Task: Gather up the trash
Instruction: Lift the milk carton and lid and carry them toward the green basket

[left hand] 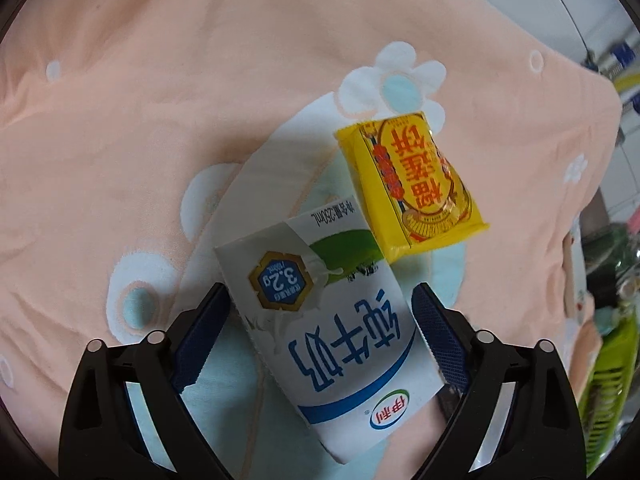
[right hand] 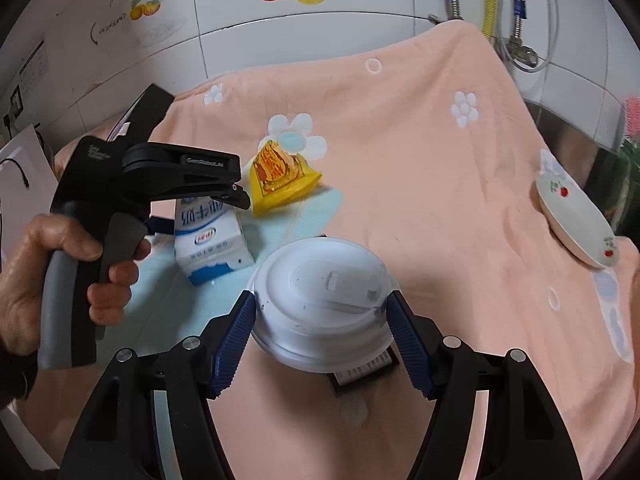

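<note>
Peach terry cloth (right hand: 420,184) with white flower motifs covers the surface. Landmark: the milk carton (left hand: 340,340), white and blue, lying flat on a pale blue patch of the cloth.

Left gripper (left hand: 322,340) points steeply down over the carton. Its blue-padded fingers (left hand: 200,340) stand wide apart, one on each side of the carton; whether the pads touch the carton's sides cannot be told. From the right wrist view the same gripper (right hand: 240,196) sits above the carton (right hand: 212,240), a bare hand (right hand: 60,276) on its grip and trigger.

Yellow snack packet (left hand: 412,184) lies just beyond the carton's far end, close beside it.

Right gripper (right hand: 320,316) is clamped on a white plastic-lidded cup (right hand: 324,300), pads pressed on the lid's rim at both sides, near the carton.

White dish (right hand: 576,224) with red fruit print sits well apart from the carton, at the cloth's far right edge.
</note>
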Action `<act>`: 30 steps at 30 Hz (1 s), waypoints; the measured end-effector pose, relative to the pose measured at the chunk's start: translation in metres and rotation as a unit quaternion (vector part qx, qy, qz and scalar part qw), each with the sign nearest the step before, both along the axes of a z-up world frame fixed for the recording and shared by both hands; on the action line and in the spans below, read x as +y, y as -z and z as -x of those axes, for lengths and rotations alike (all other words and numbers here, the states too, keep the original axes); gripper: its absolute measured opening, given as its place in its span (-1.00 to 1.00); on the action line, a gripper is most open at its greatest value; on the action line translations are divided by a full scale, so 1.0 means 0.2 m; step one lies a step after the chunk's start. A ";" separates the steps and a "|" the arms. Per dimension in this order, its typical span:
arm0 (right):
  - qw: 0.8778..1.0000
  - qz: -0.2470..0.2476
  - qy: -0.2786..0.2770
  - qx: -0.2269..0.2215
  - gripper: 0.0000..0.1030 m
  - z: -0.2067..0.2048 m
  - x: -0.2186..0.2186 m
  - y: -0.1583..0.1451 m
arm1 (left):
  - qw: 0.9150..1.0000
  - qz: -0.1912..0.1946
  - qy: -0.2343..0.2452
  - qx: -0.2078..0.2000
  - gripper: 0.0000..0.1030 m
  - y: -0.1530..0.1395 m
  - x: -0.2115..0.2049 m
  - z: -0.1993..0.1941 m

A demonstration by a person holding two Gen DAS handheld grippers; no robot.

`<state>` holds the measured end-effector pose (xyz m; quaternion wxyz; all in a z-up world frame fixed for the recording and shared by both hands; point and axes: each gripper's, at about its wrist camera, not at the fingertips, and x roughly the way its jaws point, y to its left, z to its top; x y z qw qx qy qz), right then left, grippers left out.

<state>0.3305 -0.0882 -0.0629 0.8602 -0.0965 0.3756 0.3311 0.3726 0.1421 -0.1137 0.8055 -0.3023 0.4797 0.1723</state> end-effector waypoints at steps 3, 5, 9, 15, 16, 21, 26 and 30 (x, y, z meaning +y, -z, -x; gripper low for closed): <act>1.000 -0.006 0.008 0.005 0.13 0.04 -0.05 -0.01 | 1.000 0.004 0.018 -0.014 0.61 -0.01 -0.01 0.03; 1.000 -0.014 0.012 0.010 0.08 0.06 -0.08 -0.01 | 0.999 0.009 0.034 -0.023 0.52 -0.03 -0.02 0.07; 0.999 -0.021 0.021 0.019 -0.12 0.11 -0.13 0.00 | 0.998 0.007 0.058 -0.034 0.44 -0.06 -0.07 0.14; 0.999 -0.017 0.023 0.025 0.13 0.19 -0.16 0.06 | 0.995 -0.010 0.083 -0.051 0.42 -0.11 -0.10 0.24; 0.999 -0.017 0.025 0.023 0.17 0.19 -0.16 0.06 | 0.995 -0.011 0.087 -0.054 0.42 -0.12 -0.11 0.25; 0.999 -0.015 0.033 0.025 0.22 0.16 -0.15 0.08 | 0.993 -0.011 0.106 -0.059 0.42 -0.13 -0.14 0.26; 0.999 -0.003 0.035 0.019 0.41 0.11 -0.09 0.12 | 0.991 -0.006 0.115 -0.060 0.42 -0.12 -0.12 0.29; 0.999 0.015 0.038 0.016 0.43 0.08 -0.03 0.16 | 0.990 -0.006 0.126 -0.061 0.42 -0.12 -0.13 0.31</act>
